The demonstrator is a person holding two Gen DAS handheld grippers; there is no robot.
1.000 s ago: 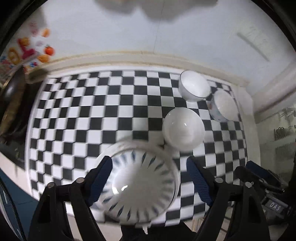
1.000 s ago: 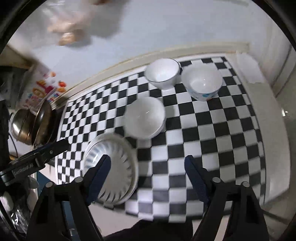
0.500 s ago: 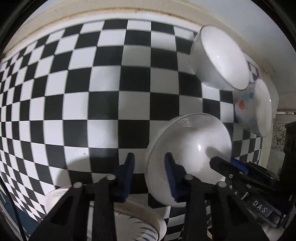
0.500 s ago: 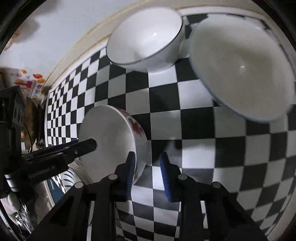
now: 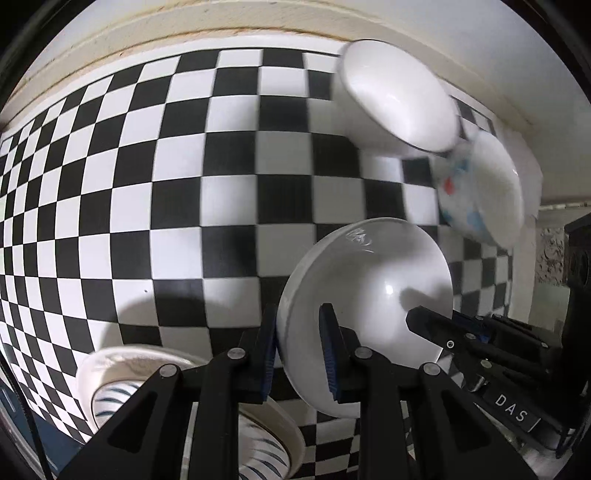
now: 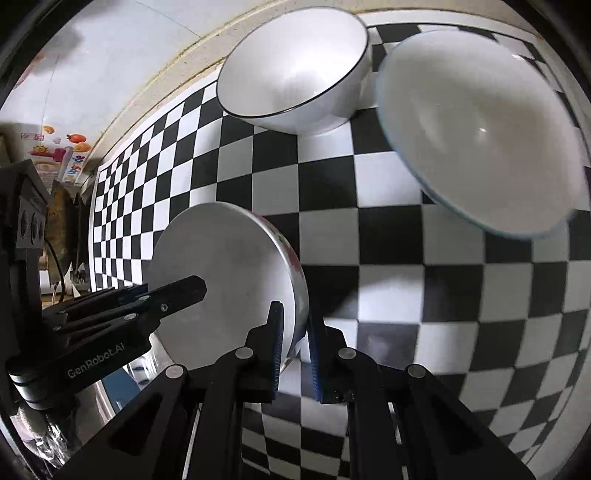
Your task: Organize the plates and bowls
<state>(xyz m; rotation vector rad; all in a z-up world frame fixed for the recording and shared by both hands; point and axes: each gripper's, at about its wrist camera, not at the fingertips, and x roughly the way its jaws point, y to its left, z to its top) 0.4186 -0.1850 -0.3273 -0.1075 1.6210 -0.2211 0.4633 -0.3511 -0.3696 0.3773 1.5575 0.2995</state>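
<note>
A white bowl (image 5: 365, 295) with a red pattern outside sits near the front of the checkered table. My left gripper (image 5: 299, 354) is shut on its left rim. My right gripper (image 6: 295, 343) is shut on the opposite rim of the same bowl (image 6: 221, 280). The blue-striped plate (image 5: 122, 387) lies below left of the left gripper, partly hidden by its fingers. A black-rimmed white bowl (image 5: 395, 107) and a bowl with blue and red dots (image 5: 476, 192) stand at the back right; both show in the right wrist view, the black-rimmed bowl (image 6: 291, 70) left of the dotted one (image 6: 480, 133).
The black and white checkered cloth (image 5: 147, 184) covers the table up to a cream wall edge (image 5: 184, 33). A metal pan (image 6: 59, 221) and colourful stickers (image 6: 59, 151) are at the far left.
Both grippers have closed tighter on the bowl's rims and moved slightly. A second ago both were open and higher above the table.
</note>
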